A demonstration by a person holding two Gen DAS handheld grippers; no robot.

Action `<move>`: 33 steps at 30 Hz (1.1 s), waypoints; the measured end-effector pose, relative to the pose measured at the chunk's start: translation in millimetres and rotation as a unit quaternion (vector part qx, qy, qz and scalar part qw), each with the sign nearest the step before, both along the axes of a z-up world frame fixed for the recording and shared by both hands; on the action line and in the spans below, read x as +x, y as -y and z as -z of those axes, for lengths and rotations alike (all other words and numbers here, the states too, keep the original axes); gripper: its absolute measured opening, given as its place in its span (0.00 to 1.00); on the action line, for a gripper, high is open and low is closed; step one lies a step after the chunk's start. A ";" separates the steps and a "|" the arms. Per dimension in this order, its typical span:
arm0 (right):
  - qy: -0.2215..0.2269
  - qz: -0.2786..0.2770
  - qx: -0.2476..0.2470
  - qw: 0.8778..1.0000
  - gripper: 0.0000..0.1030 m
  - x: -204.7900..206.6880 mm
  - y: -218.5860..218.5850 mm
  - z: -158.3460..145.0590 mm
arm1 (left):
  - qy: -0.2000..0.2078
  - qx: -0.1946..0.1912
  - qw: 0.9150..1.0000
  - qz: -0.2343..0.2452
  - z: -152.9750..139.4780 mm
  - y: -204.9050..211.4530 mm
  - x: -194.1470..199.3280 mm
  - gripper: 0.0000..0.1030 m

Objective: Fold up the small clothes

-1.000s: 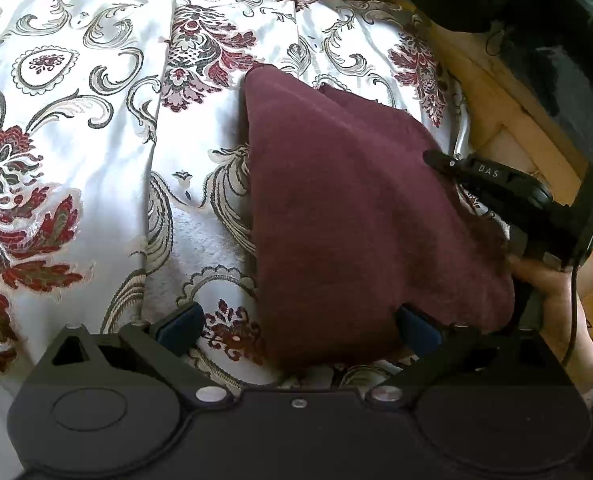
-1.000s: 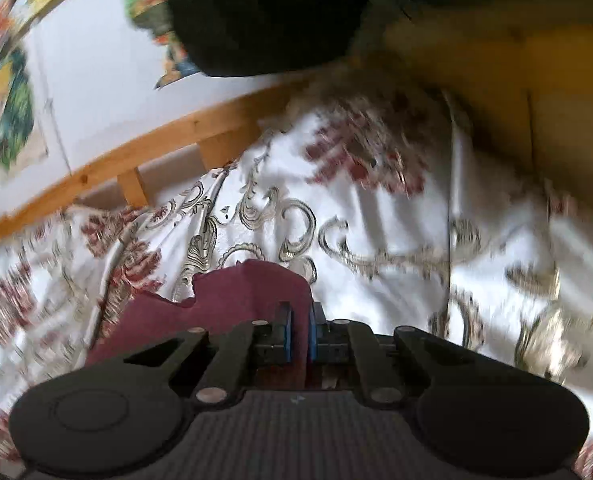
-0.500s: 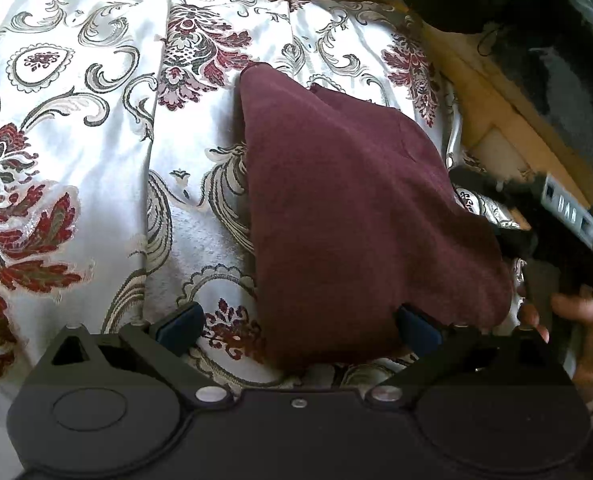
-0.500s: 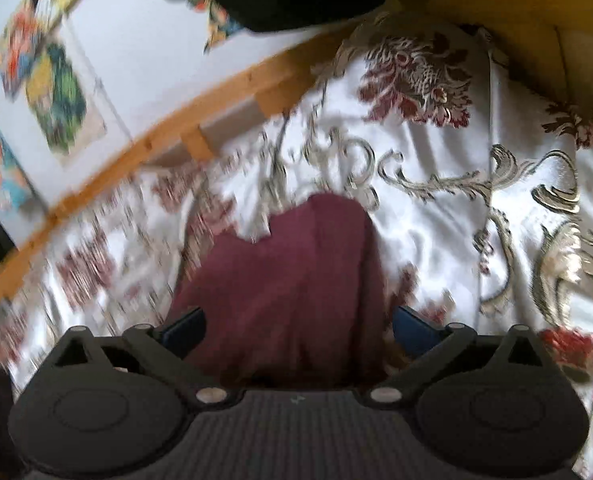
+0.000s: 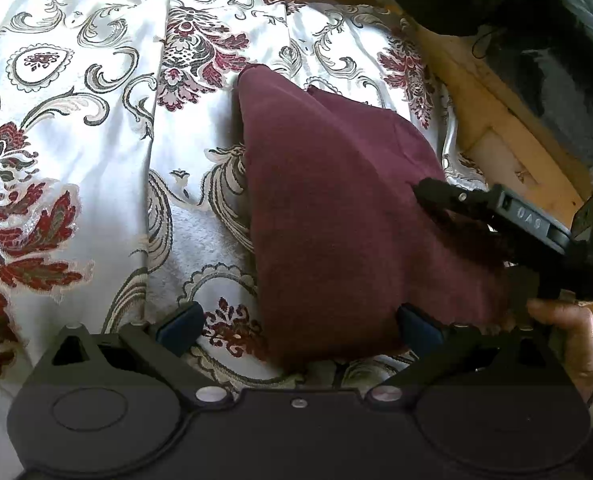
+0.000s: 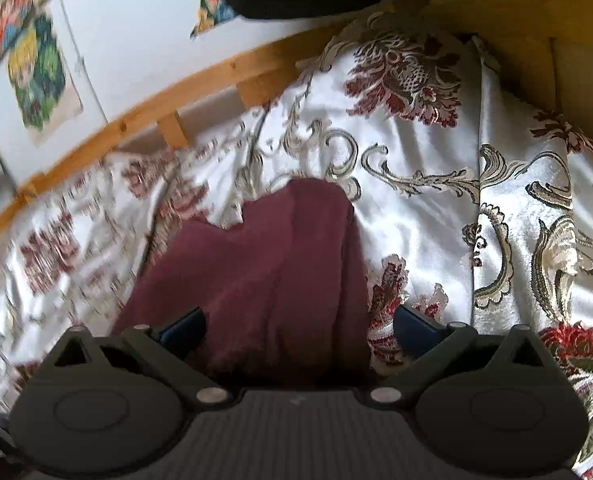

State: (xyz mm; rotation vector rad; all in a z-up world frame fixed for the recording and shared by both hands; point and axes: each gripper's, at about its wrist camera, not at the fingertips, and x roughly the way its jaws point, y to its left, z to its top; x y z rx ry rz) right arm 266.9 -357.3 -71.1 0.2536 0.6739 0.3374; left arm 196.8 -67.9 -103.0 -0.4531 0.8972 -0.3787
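A maroon garment (image 5: 336, 220) lies folded on the flowered bedspread (image 5: 76, 120). My left gripper (image 5: 298, 326) stands open at the garment's near edge, and that edge lies between its fingers without being pressed. In the left wrist view a finger (image 5: 456, 196) of my right gripper reaches in over the garment's right side, held by a hand (image 5: 568, 328). In the right wrist view my right gripper (image 6: 299, 326) is open wide just above the garment (image 6: 264, 264), with nothing gripped.
A wooden bed frame (image 5: 496, 92) runs along the right of the bedspread, with dark fabric (image 5: 536, 20) beyond it. In the right wrist view the frame rail (image 6: 136, 120) borders the bedspread (image 6: 416, 208) under a white wall with colourful pictures (image 6: 36, 68).
My right gripper was shut on the garment's edge and has opened wide, letting it drop flat. It shifted a little at the garment's right side. My left gripper has not moved.
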 end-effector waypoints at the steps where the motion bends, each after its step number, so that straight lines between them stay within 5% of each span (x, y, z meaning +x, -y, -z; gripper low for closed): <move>1: 0.001 -0.002 -0.021 1.000 0.99 -0.4 -5.4 1.2 | 0.001 0.003 1.000 -0.001 0.1 0.8 -0.3 0.99; 4: 0.007 -0.003 -0.052 0.999 0.99 -3.2 -15.3 2.6 | 0.003 0.007 1.000 -0.002 0.0 2.6 -1.0 0.99; 10: 0.009 0.009 0.021 1.000 0.99 -3.7 1.9 -3.0 | 0.002 0.005 1.000 -0.001 0.1 1.6 0.0 0.99; 16: 0.006 0.007 -0.059 0.998 0.99 -2.6 -18.2 4.0 | 0.000 0.001 1.000 0.004 -0.1 0.5 1.1 0.99; 33: 0.011 0.006 -0.052 0.999 0.99 -4.8 -17.4 4.1 | 0.003 0.004 1.000 0.003 -0.5 2.1 -0.9 0.99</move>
